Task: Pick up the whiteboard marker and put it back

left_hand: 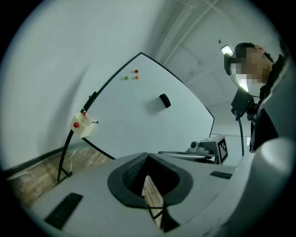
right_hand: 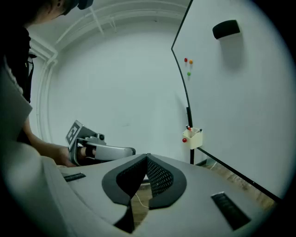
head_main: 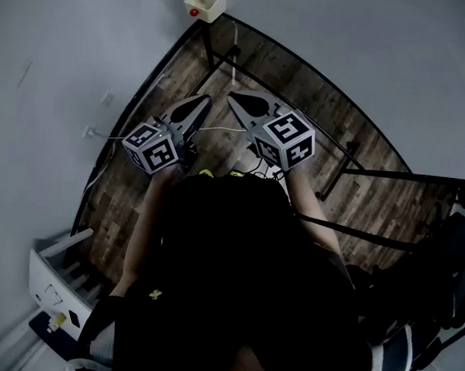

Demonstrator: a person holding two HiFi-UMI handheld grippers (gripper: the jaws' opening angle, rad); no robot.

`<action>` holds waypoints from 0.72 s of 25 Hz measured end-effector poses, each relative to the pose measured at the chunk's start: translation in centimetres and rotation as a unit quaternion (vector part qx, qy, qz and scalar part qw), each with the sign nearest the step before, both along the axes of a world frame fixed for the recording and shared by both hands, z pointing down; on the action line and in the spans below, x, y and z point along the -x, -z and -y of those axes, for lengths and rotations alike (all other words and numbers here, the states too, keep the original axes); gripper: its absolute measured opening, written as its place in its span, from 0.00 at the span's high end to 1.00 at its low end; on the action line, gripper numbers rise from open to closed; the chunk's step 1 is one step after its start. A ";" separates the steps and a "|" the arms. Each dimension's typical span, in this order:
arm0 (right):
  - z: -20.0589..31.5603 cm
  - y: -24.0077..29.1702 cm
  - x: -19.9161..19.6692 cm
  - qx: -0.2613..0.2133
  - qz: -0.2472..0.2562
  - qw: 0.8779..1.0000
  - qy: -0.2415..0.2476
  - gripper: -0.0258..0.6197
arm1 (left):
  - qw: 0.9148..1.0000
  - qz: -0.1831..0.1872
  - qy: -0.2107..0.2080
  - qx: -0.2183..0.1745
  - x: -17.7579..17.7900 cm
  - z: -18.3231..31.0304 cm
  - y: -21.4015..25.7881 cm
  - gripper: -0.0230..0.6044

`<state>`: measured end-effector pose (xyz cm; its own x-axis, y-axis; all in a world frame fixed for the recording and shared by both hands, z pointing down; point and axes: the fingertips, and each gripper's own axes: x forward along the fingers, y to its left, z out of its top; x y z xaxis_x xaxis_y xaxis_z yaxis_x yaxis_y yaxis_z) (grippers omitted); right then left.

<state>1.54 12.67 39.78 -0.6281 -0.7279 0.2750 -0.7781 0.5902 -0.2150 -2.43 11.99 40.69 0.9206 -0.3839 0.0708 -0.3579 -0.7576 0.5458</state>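
Note:
A small cream holder box (left_hand: 82,125) with a red dot hangs at the whiteboard's (left_hand: 138,115) lower left corner. Marker ends (right_hand: 189,128) poke out of the holder box (right_hand: 193,138); it also shows at the top of the head view (head_main: 204,3). My left gripper (left_hand: 147,155) is shut with nothing between its pads and is held level, well short of the board. My right gripper (right_hand: 147,157) is shut and empty too, tilted slightly down. In the head view the left gripper (head_main: 205,98) and right gripper (head_main: 232,96) are side by side in front of my chest, pointing at the board.
A black eraser (left_hand: 164,100) and small coloured magnets (left_hand: 132,75) stick to the whiteboard. Its black stand legs (head_main: 210,55) rest on a wood-look floor (head_main: 297,92). A white cable (head_main: 219,129) lies on the floor. A white rack (head_main: 58,277) stands at lower left.

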 end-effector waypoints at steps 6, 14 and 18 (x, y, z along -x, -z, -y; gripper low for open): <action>0.2 0.0 -1.2 0.000 0.006 1.000 -0.001 0.95 | 1.000 0.002 0.005 0.002 -1.1 0.1 -0.1 0.94; 1.0 -1.0 -3.3 0.016 0.025 0.999 -0.021 0.95 | 1.000 0.008 0.014 0.006 -1.9 0.3 -0.4 0.94; 1.3 -1.3 -3.4 0.025 0.029 0.999 -0.017 0.95 | 1.000 0.011 0.024 0.011 -1.4 0.3 -0.4 0.94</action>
<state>4.93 11.34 41.04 -0.6195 -0.7349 0.2758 -0.7827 0.5516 -0.2883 -1.01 11.69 41.12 0.8997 -0.4248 0.1000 -0.4050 -0.7272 0.5543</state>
